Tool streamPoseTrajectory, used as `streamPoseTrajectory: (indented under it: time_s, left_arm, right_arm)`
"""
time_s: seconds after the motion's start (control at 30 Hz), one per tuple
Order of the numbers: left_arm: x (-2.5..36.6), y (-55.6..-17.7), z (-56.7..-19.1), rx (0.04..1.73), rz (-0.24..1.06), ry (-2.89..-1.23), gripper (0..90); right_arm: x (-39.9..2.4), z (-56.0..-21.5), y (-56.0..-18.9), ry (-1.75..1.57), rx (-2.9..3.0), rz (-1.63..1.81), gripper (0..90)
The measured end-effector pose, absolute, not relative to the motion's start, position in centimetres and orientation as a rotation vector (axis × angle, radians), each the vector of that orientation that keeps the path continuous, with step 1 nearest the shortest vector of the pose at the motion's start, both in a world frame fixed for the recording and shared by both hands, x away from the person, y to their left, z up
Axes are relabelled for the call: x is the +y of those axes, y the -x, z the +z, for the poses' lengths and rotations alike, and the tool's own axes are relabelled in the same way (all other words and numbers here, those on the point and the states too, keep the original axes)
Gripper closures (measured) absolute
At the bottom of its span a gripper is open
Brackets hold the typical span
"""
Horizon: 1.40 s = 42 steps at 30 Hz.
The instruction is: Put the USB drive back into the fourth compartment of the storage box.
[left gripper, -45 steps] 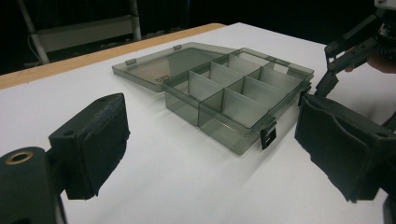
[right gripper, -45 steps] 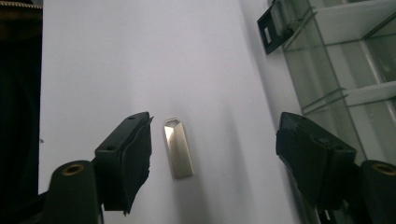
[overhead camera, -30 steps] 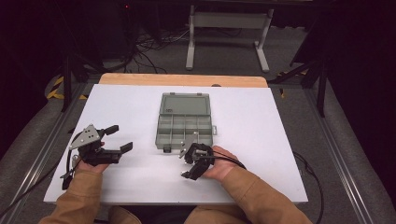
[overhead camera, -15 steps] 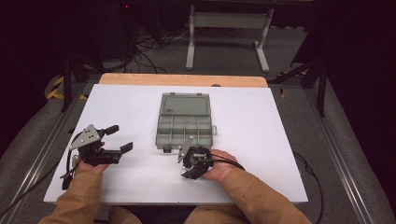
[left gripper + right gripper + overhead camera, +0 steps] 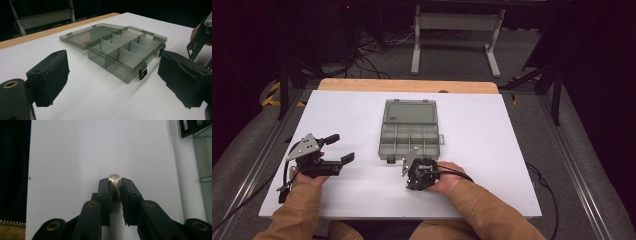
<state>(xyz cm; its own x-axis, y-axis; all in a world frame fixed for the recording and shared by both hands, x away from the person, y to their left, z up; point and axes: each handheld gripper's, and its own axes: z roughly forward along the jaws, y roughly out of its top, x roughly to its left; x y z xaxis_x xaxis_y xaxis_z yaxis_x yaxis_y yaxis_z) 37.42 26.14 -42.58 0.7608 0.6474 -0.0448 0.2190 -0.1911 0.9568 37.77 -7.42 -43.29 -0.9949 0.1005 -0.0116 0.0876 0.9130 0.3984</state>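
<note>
The right gripper pinched a small pale metal piece just beside the open box, likely bound for a compartment, needing a lift over its wall, while the left gripper hung released.

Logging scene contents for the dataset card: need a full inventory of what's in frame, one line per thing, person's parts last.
Organiser box: 1, translucent grey, mid-table, lid open and flat toward the far edge, compartments look empty.
Box latches: 2, black, on the box's near wall.
Small metal piece: 1, pale silver, clamped in the right gripper's jaws; what it is cannot be told.
Table: 1, white top with a wooden far edge.
Metal stand: 1, grey, on the floor beyond the table.
Floor cables: several, dark, far left.
Left gripper: 1, black, open, left of the box.
Right gripper: 1, black, shut, near the box's front edge.
Sleeves: 2, tan.
</note>
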Motion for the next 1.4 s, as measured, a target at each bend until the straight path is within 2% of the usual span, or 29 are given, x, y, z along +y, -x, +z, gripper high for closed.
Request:
streamPoseTrajectory:
  time_s: [0.7, 1.4]
  left_arm:
    - [26.2, -37.4, -42.6, 0.685, 0.445, -1.759, 10.9]
    - [26.2, -37.5, -42.6, 0.685, 0.447, -1.76, 10.8]
  right_arm:
    - [-7.9, -40.6, -38.0, -0.13, 2.987, 0.712, 79.3]
    - [-9.7, -37.0, -40.2, -0.169, 2.889, 0.816, 79.3]
